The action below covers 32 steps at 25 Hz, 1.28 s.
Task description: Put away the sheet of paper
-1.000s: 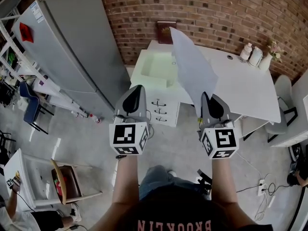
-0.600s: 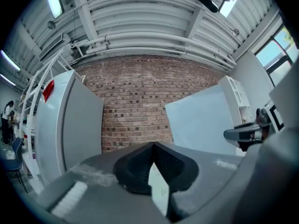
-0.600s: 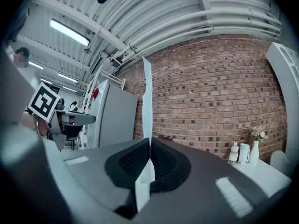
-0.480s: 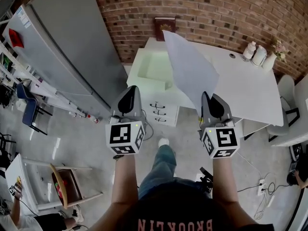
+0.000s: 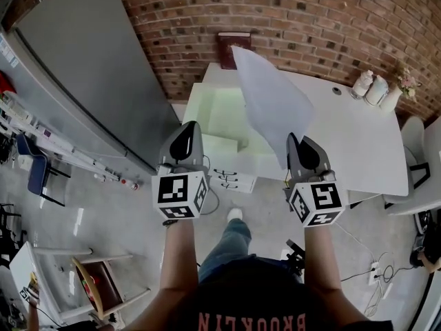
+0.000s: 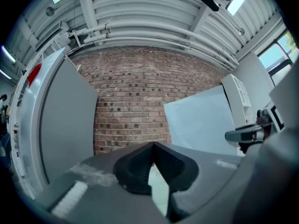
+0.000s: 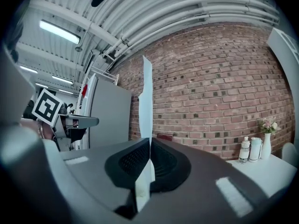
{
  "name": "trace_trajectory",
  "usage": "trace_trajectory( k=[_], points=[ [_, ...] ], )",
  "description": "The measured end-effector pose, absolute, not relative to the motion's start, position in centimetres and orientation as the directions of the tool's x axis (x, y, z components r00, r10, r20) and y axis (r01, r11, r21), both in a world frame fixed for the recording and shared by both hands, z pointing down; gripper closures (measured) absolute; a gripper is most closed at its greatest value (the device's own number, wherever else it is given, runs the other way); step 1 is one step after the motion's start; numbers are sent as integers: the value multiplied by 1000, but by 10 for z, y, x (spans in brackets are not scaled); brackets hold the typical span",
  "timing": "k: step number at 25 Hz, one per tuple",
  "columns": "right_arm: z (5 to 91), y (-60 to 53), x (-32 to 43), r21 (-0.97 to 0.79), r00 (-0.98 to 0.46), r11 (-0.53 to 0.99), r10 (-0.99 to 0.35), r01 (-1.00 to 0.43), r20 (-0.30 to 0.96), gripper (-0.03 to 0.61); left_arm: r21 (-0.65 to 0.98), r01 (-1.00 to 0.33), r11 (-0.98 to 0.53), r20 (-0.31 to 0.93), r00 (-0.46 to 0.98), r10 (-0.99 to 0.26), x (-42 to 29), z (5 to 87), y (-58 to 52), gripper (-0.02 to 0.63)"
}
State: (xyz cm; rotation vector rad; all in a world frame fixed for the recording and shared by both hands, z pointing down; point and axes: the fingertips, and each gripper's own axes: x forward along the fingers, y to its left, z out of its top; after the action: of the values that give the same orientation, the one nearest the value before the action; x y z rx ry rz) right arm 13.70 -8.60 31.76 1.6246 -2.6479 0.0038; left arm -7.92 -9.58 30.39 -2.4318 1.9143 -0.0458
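- Head view: sheet (image 5: 275,105) is up in the air over the left part of the desk (image 5: 344,129), tilted, lower corner pinched in the right gripper (image 5: 293,141).
- Right gripper view: jaws fully closed on the sheet's (image 7: 146,106) edge; paper stands edge-on, rising straight out of the right gripper (image 7: 149,146).
- Left gripper (image 5: 193,126) is held level beside the right one, apart from the paper. Left gripper view: jaws together with nothing between them at the left gripper (image 6: 153,146); sheet (image 6: 201,120) shows off to its right.
- Progress, as I judge it: pickup done, carry under way. Left to do: bring the sheet to its place, lower it, let go. Not yet put away.
- Containers: open pale bin (image 5: 222,143) at the desk's left end, just below and left of the sheet. Inside looks bare; far corner hidden by the paper. Likely the destination, but I can't be sure.
- Drawer unit (image 5: 231,179) under the bin: the fronts in view look shut, contents unseen.
- Bottles (image 5: 370,85) at the far right of the desk, well apart from the sheet.
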Motion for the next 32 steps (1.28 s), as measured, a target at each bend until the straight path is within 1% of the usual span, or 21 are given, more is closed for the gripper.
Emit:
trace_trajectory(
  k=[5,12,17,27,32],
  points=[
    [327,-137,123,-14,-464,464,-883,-886,66,578,-45,-972,-231,10,231,-973,-100,309,-149,614],
    [354,-200,110,-57,-452,448,-880,-892,146,578,-13,-973,-231,39,230,-972,-131,321,-216,614],
    [377,-232,101,-99,-461,450,-865,-888,199,578,-8,-972,-236,67,235,-970,-140,336,-251,614],
    [418,-253,99,-180,-498,464,-807,-867,318,578,0,-973,-229,120,227,-966,-139,360,-278,614],
    [442,-257,104,-263,-526,456,-758,-850,386,578,-1,-977,-212,150,209,-966,-134,369,-279,614]
  ],
)
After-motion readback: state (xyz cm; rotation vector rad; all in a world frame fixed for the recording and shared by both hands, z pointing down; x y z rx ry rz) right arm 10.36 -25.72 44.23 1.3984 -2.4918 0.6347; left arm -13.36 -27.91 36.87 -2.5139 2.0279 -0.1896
